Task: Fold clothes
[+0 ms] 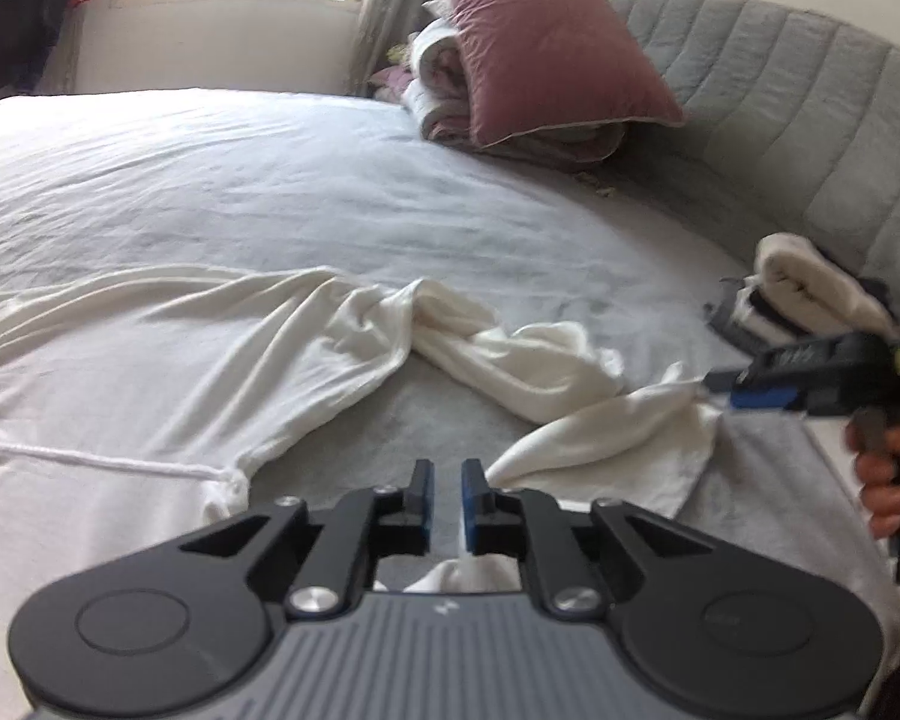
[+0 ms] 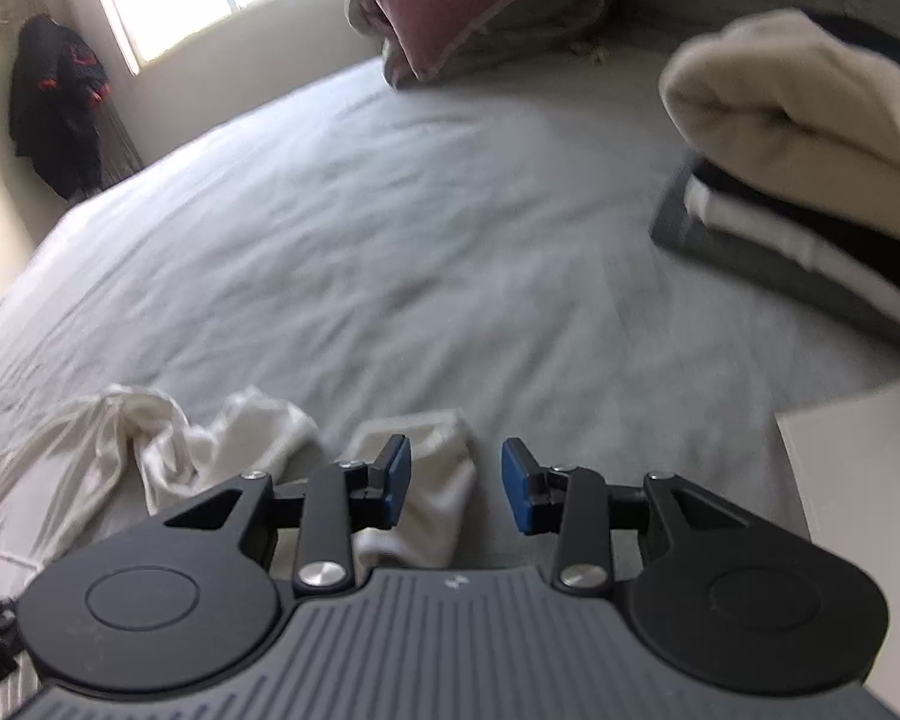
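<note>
While the left gripper [image 1: 447,495] hangs low over the bed [image 1: 270,180], its jaws stand nearly together w/ a narrow slit btwn the blue pads; nothing seen in the slit itself. White cloth shows just under the jaw base, so can't tell for sure whether a fold is pinched lower down; reads as released, not gripping. Right gripper [image 2: 457,489]: jaws partway apart, pads bare, gap empty; a small folded end of the white garment [image 1: 222,354] lies just below the left pad, not clamped.

Task item: garment spread and rumpled across the near part of the bed, one twisted part running toward the right gripper, a thin white drawstring [image 1: 90,459] trailing off at the left.

Left wrist view catches the right gripper from the side at the frame's right edge, fingers [image 1: 882,480] of the person's hand wrapped round its handle; hand cut off by frame.

Stack of folded clothes [image 2: 810,138] at right near the grey headboard [image 1: 780,96], partly cropped in both views. Pink pillow [image 1: 546,42] on rolled bedding at the far end. Dark clothing [image 2: 54,114] hangs by the window, blurred. Pale flat surface at right wrist view's right edge: can't identify.
</note>
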### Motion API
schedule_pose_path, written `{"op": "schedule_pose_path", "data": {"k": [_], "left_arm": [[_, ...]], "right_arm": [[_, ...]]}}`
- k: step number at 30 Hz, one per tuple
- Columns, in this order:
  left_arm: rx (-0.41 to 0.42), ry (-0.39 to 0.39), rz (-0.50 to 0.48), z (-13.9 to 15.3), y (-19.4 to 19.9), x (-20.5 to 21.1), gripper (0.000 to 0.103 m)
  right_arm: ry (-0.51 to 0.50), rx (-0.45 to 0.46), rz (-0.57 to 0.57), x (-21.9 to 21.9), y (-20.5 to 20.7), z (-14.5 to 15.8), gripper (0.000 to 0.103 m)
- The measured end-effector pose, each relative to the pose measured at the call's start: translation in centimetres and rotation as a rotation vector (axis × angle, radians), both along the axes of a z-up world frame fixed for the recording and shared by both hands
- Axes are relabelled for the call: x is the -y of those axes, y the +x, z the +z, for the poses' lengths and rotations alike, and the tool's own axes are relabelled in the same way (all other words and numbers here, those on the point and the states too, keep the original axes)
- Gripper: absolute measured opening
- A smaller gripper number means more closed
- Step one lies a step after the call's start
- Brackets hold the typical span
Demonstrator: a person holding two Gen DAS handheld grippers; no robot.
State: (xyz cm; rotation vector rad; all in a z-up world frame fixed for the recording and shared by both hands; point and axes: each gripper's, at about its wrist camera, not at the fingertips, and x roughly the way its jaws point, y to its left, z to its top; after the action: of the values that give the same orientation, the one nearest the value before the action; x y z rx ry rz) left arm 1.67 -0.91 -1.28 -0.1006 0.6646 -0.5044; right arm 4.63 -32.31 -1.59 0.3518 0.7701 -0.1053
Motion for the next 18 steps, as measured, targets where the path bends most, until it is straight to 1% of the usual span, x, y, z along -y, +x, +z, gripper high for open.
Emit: {"op": "schedule_pose_path", "data": {"k": [1,3,5,6,8,10,11,12,13,14,16,17,18], "left_arm": [[0.012,-0.006,-0.024,0.2,-0.4,0.0,0.015],[0.042,-0.008,-0.083,0.5,-1.3,0.2,0.025],[0.069,0.004,-0.15,0.5,-2.3,0.8,0.031],[0.075,0.015,-0.184,0.4,-2.7,1.3,0.033],[0.079,0.045,-0.252,-0.1,-3.4,2.5,0.032],[0.074,0.101,-0.289,-0.7,-3.9,3.5,0.032],[0.071,0.131,-0.304,-1.1,-4.1,4.1,0.032],[0.078,0.158,-0.312,-1.4,-4.3,4.4,0.032],[0.09,0.181,-0.316,-1.7,-4.4,4.7,0.032],[0.103,0.205,-0.319,-2.0,-4.6,4.9,0.032],[0.129,0.249,-0.323,-2.4,-4.9,5.3,0.032],[0.144,0.267,-0.322,-2.4,-5.1,5.5,0.027],[0.158,0.286,-0.321,-2.5,-5.3,5.7,0.016]], "right_arm": [[0.012,-0.016,0.0,0.2,-0.2,-0.2,0.038],[0.039,-0.037,0.005,0.4,-0.5,-0.7,0.038],[0.051,-0.038,0.014,0.4,-0.7,-0.8,0.038],[0.053,-0.038,0.019,0.2,-0.7,-0.8,0.038],[0.067,-0.041,0.039,0.0,-0.7,-1.0,0.039],[0.076,-0.046,0.06,-0.4,-0.6,-1.3,0.036],[0.061,-0.046,0.069,-0.6,-0.5,-1.4,0.03],[0.045,-0.046,0.075,-0.8,-0.4,-1.4,0.025],[0.034,-0.047,0.079,-0.9,-0.4,-1.5,0.017],[0.032,-0.048,0.081,-0.9,-0.4,-1.6,0.003],[0.054,-0.048,0.08,-0.4,-0.5,-1.4,0.004],[0.063,-0.046,0.076,-0.2,-0.6,-1.2,0.004],[0.065,-0.039,0.068,0.1,-0.9,-0.9,0.004]]}}
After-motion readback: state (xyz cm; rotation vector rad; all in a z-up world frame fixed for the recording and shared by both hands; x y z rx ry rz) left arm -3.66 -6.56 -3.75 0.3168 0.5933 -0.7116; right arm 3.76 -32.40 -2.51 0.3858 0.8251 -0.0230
